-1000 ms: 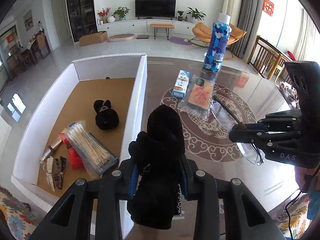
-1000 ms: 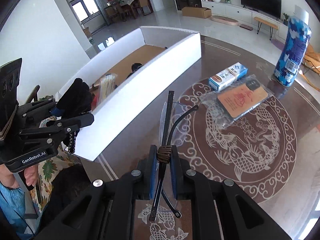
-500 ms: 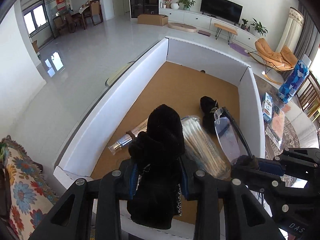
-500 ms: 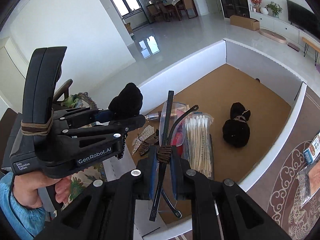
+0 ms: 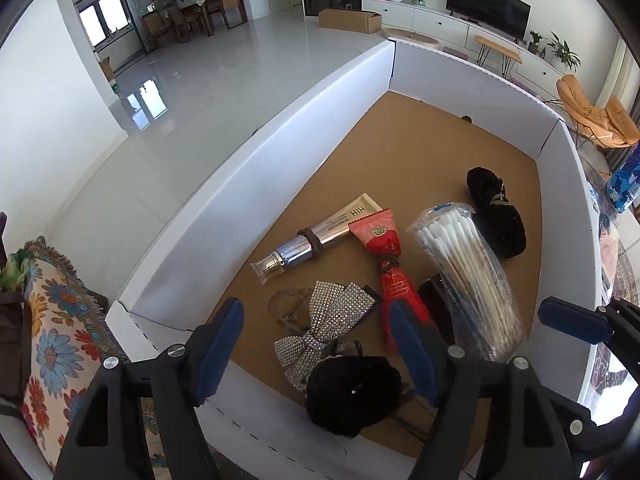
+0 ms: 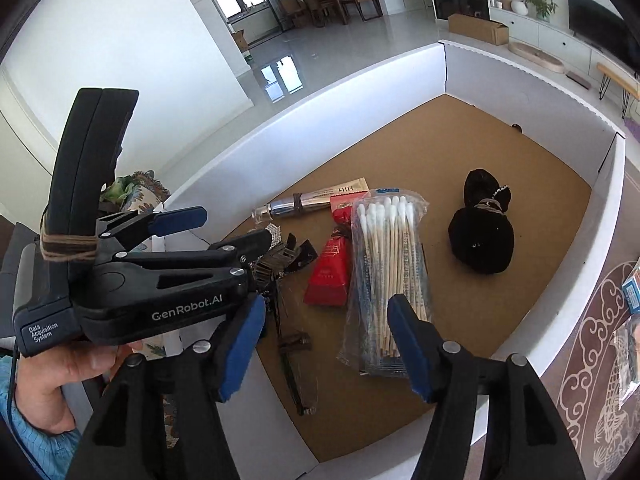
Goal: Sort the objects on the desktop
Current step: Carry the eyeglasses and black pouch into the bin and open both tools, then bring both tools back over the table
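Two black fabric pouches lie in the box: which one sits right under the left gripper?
The near black pouch, against the box's front wall between the open left gripper's fingers. The other black pouch, tied at its neck, lies beyond the cotton swabs.

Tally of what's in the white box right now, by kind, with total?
Black pouches: 2
Tubes: 2, silver and red
Cotton swab pack: 1
Rhinestone bow clip: 1
Clear safety glasses: 1
Total: 7
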`<state>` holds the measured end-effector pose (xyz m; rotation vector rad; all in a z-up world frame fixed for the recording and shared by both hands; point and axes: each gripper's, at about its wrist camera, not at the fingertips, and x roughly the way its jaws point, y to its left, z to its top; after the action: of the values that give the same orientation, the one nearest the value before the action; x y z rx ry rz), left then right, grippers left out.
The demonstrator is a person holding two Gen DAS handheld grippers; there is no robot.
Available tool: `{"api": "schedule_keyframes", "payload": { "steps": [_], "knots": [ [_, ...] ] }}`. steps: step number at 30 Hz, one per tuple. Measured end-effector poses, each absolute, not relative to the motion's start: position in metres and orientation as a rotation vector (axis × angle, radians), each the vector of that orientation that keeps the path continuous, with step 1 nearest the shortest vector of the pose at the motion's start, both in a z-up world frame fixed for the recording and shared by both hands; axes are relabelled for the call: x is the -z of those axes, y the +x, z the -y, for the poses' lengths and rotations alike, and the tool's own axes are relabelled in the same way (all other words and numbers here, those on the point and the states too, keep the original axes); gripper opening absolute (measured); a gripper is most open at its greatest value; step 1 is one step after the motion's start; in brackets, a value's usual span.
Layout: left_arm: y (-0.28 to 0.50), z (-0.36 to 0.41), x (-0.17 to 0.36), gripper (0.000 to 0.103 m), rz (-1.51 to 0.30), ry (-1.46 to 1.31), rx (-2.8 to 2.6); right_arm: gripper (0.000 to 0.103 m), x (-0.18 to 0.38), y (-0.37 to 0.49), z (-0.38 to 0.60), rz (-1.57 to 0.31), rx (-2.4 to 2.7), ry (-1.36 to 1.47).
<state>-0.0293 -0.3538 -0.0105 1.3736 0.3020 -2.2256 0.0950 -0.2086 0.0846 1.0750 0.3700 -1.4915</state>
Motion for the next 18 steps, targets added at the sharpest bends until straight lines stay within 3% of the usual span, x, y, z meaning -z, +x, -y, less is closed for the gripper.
{"api": "schedule_keyframes", "payload": {
  "steps": [2, 10, 14, 16, 18],
  "knots": [
    [-0.03, 0.348, 0.006, 0.075, -0.279, 1.362, 2.232, 0.084, -0.09, 0.09, 0.199, -0.359, 1.525, 1.05],
    [-0.02, 0.265, -0.024, 0.075, -0.192, 1.226, 2.404, 0.091, -0.11, 0.055, 0.12, -0.287, 1.674, 0.908],
    [-0.019, 0.197, -0.042, 0.076, -0.117, 1.167, 2.546, 0.101, -0.107, 0.029, 0.053, -0.252, 1.816, 0.857],
    [-0.019, 0.162, -0.044, 0.081, -0.094, 1.169, 2.618, 0.102, -0.097, 0.014, 0.019, -0.256, 1.893, 0.858],
    [-0.021, 0.126, -0.037, 0.094, -0.062, 1.189, 2.685, 0.102, -0.081, -0.002, -0.01, -0.287, 1.964, 0.886]
  ]
}}
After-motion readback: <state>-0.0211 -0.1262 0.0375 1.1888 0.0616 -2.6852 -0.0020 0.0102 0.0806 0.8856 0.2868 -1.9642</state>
